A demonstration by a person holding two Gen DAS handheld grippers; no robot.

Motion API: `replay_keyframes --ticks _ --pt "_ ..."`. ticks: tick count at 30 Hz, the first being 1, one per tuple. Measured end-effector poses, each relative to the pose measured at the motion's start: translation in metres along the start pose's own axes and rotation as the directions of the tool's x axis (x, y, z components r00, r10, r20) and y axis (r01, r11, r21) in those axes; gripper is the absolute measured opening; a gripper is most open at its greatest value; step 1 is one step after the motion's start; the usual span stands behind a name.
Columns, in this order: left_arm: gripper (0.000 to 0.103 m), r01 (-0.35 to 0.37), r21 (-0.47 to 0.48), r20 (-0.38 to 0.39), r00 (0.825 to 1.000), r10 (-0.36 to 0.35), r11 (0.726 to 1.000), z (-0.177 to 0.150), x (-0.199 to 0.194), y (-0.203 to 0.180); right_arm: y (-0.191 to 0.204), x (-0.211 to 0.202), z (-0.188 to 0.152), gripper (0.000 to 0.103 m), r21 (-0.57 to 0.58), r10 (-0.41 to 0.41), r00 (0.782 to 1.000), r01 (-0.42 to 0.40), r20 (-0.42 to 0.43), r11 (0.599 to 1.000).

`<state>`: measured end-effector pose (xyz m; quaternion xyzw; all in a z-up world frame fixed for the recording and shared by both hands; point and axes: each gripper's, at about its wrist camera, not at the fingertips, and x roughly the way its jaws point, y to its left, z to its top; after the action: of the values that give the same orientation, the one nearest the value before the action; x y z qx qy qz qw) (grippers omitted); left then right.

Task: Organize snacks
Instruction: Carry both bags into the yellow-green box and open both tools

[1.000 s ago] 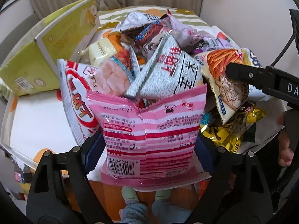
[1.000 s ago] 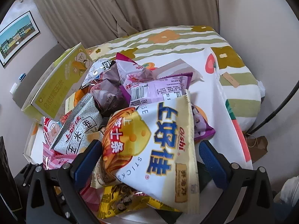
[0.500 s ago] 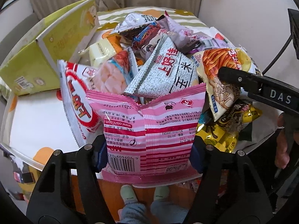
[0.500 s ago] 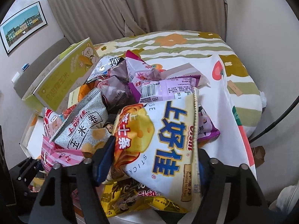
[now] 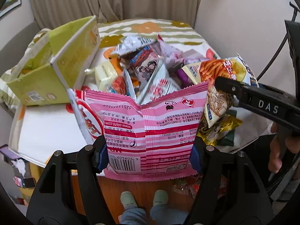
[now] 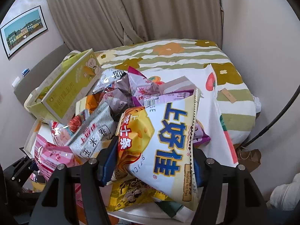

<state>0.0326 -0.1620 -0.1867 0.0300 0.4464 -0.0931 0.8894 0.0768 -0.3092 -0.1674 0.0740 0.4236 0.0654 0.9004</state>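
Both jaws have taken a bag off the near edge of the snack pile. The left gripper [image 5: 149, 154] pinches the pink striped bag [image 5: 150, 125], printed www.oishi.com. The right gripper [image 6: 152, 160], jaws closing, squeezes the white Oishi cheese-sticks bag [image 6: 168, 135], "Roasted Not Fried". Next, carry each probably to the green box [image 6: 63, 93] far left.

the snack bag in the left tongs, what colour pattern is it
Pink and white stripes on the snack bag, clearest in the left wrist view.
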Motion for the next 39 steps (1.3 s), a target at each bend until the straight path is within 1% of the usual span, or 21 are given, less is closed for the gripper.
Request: replay_keyframes --ticks 5,12,16,18,20,24,30,34,36,39 --pt "0.064 -0.005 -0.012 0.052 0.999 0.005 1.0 0.014 -0.028 0.003 0.005 -0.021 0.009 0.06 -0.008 0.006 1.0 -0.006 0.028 1.0" --pt "0.064 -0.025 -0.046 0.142 0.989 0.031 0.999 0.051 -0.063 0.023 0.022 -0.043 0.037 0.06 -0.046 0.032 0.997 -0.029 0.076 0.999" --pt "0.064 -0.03 -0.08 0.178 0.983 0.043 0.996 0.077 -0.076 0.051 0.041 -0.046 0.059 0.06 -0.065 0.054 0.994 -0.048 0.093 0.997" --pt "0.064 -0.035 -0.096 0.19 0.98 0.053 0.995 0.089 -0.079 0.067 0.057 -0.045 0.07 0.06 -0.076 0.065 0.993 -0.057 0.102 0.995" --pt "0.064 -0.043 -0.117 0.197 0.978 0.065 0.992 0.103 -0.081 0.092 0.073 -0.042 0.082 0.06 -0.09 0.076 0.991 -0.066 0.108 0.994" --pt "0.064 -0.053 -0.142 0.189 0.979 0.079 0.988 0.124 -0.084 0.139 0.116 -0.033 0.106 0.06 -0.117 0.093 0.989 -0.079 0.117 0.99" --pt "0.064 -0.083 -0.164 0.154 0.982 0.109 0.983 0.159 -0.07 0.225 0.186 -0.002 0.134 0.06 -0.141 0.121 0.987 -0.105 0.108 0.984" --pt "0.064 -0.089 -0.163 0.106 0.989 0.107 0.983 0.181 -0.047 0.282 0.231 0.029 0.146 0.06 -0.153 0.123 0.989 -0.11 0.081 0.982" --pt "0.064 -0.089 -0.156 0.079 0.992 0.102 0.984 0.189 -0.033 0.302 0.247 0.042 0.149 0.06 -0.152 0.121 0.99 -0.109 0.067 0.982" --pt "0.065 -0.065 -0.141 0.017 0.998 0.068 0.988 0.198 -0.004 0.333 0.269 0.061 0.153 0.06 -0.147 0.104 0.994 -0.096 0.047 0.985"
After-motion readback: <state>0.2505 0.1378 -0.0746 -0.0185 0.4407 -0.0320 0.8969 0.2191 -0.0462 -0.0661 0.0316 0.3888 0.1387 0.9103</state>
